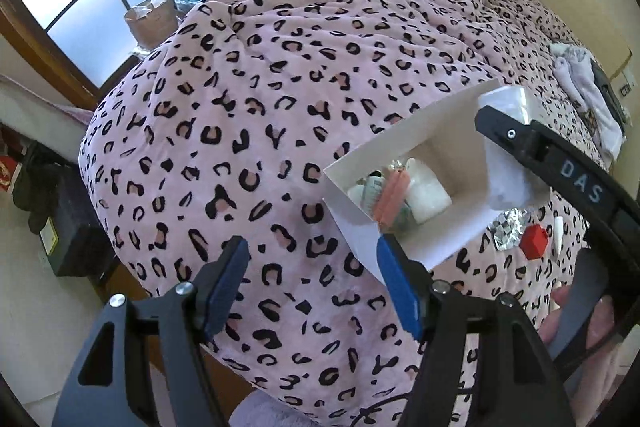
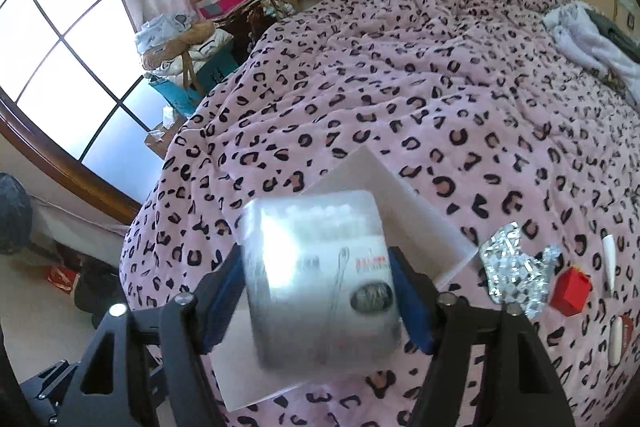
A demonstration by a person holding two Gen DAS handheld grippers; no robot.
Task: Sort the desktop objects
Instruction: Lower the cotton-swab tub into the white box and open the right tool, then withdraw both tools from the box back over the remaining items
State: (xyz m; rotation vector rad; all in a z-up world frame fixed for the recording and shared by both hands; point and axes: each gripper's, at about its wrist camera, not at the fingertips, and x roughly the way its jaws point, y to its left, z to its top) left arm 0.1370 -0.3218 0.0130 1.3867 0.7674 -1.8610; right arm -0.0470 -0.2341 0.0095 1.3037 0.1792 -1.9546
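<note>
My right gripper (image 2: 318, 301) is shut on a clear plastic box of cotton swabs (image 2: 320, 279), which looks blurred. It hangs over an open white cardboard box (image 2: 424, 223) on the bed. In the left wrist view the white box (image 1: 356, 223) holds a pink brush (image 1: 394, 195) and small white packs, and the swab box (image 1: 506, 171) hangs above its far right end, with one black finger (image 1: 516, 137) of the right gripper against it. My left gripper (image 1: 314, 291) stands open and empty, its right pad close to the white box's near corner.
Crumpled foil (image 2: 512, 267), a small red box (image 2: 570, 291), a white tube (image 2: 609, 263) and another white stick (image 2: 616, 343) lie on the pink leopard-print blanket (image 2: 440, 67) right of the white box. The bed's edge drops off at the left toward the window.
</note>
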